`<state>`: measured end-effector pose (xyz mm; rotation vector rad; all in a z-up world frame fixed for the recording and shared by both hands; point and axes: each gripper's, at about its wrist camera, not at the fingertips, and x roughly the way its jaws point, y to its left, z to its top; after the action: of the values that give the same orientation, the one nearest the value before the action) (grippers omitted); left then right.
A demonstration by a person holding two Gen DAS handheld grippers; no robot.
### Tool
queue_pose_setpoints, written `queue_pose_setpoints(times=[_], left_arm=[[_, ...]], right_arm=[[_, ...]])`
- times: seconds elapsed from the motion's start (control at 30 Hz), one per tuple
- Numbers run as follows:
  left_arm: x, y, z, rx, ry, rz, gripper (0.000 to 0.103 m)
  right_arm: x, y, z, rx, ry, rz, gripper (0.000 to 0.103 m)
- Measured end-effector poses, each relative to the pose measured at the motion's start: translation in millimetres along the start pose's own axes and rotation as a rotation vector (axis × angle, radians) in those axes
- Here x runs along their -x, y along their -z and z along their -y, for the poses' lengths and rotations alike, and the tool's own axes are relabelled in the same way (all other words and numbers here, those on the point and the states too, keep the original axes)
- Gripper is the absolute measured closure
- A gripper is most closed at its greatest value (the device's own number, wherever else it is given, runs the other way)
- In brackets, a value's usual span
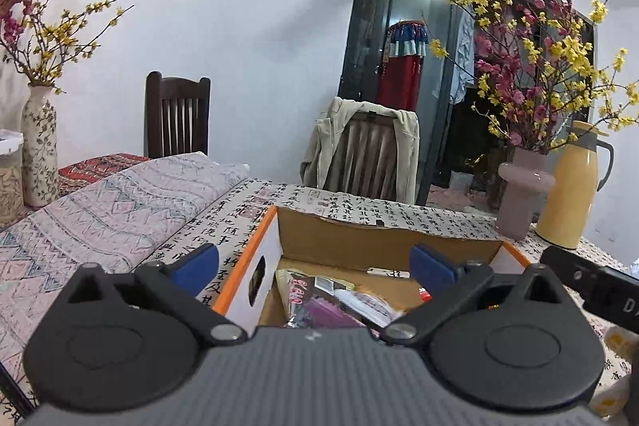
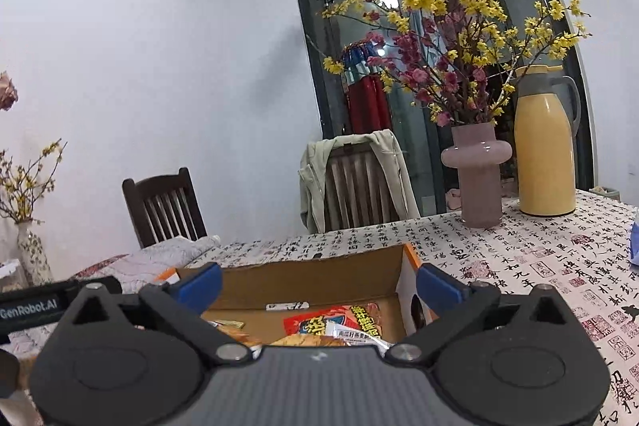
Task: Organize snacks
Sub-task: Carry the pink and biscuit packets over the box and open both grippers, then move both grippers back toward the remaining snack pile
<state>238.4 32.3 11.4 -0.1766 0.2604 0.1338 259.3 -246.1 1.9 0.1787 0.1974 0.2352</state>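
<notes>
Basically both tongs, left tongs [image 1: 315,262] and right tongs [image 2: 317,284], spread wide and empty over the orange-edged cardboard box [image 1: 383,240] on the calligraphy-print table [image 2: 519,250]. Crinkly snack packets [image 1: 339,300] already lying inside, probably dropped there for tidiness.

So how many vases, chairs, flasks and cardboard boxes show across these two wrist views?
Vases: 2, pink vase, floral vase
Chairs: 2, bare chair, jacket-draped chair
Flasks: 1, yellow flask
Cardboard boxes: 1, box
Total: 6
</notes>
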Motion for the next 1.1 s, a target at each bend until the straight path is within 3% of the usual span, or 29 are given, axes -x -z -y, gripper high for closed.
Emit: queue_pose_setpoints(times=[0.23, 0.43, 0.8, 0.97, 1.1], left_arm=[[40.5, -15.5, 0.8, 0.007, 0.031, 0.068, 0.000], [77.0, -14.8, -6.3, -0.021, 0.064, 0.078, 0.000], [80.4, 31.0, -45.5, -0.053, -0.016, -0.069, 0.000], [73.3, 57.1, -55.5, -0.065, -0.016, -0.084, 0.000], [74.9, 63.1, -56.4, -0.058, -0.022, -0.059, 0.000]], right_arm=[[27.2, -12.8, -3.2, 0.004, -0.027, 0.069, 0.000], [64.9, -17.1, -3.5, 0.042, -0.050, 0.081, 0.000], [95.6, 38.1, 24.7, 0.068, -0.006, -0.113, 0.000], [91.2, 60.3, 37.4, 0.028, 0.002, -0.159, 0.000], [94.8, 61.8, 39.1, 0.014, -0.014, -0.131, 0.000]])
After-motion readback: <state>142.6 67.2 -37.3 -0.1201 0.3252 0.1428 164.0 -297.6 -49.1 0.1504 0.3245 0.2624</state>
